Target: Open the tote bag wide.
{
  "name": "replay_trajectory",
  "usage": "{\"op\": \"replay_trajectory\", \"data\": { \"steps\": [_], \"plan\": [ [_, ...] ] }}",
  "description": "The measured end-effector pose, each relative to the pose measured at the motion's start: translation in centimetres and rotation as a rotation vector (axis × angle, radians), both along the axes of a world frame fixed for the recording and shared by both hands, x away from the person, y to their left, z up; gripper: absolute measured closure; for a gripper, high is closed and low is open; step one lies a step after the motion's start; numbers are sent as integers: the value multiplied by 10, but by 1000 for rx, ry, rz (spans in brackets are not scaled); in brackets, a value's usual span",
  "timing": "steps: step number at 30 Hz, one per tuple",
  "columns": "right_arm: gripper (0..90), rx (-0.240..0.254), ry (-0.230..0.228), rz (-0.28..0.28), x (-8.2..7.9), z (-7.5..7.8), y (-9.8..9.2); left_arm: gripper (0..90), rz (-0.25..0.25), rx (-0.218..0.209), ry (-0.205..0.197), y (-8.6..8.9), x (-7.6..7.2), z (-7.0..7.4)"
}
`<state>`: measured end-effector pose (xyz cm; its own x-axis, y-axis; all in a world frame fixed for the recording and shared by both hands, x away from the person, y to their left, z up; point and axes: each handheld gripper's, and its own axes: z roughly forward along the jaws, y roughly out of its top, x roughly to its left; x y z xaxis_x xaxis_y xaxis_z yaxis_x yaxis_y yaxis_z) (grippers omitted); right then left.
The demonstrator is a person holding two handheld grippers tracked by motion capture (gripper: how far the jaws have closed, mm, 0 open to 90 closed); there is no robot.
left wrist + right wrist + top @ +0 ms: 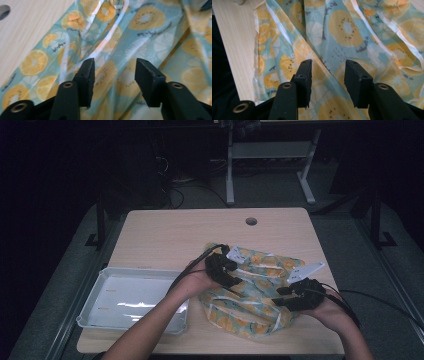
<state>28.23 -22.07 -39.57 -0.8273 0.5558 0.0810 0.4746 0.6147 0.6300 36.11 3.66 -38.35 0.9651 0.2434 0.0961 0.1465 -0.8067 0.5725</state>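
- Hovering over the crumpled fruit-print cloth (252,290) on the desk (165,235), left gripper (235,279) and right gripper (281,296) have fingers (86,75) released, grasping nothing, apparently poised to re-grip.
- White tray (95,312) waits beside it.

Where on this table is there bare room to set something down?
The far strip of the table, between the round hole and the fruit-print cloth, is bare, as is the white tray at the near left. The near right is crowded: the cloth, left gripper and right gripper.
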Motion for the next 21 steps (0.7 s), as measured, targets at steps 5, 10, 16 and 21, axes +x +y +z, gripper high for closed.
{"op": "replay_trajectory", "data": {
  "steps": [5, 10, 16, 21],
  "plan": [
    [570, 28, -4, 47, -1, 4, 7, 734, -8, 9, 11, -3, 2, -5],
    [570, 38, -20, 97, 1, 6, 17, 893, -21, 8, 29, -2, 2, -5],
    [697, -3, -39, 131, 3, 1, 29, 897, -18, 1, 36, -2, 1, -6],
    [889, -22, -10, 164, 3, -4, 28, 898, 3, -16, 32, -1, 4, -3]
  ]
}}
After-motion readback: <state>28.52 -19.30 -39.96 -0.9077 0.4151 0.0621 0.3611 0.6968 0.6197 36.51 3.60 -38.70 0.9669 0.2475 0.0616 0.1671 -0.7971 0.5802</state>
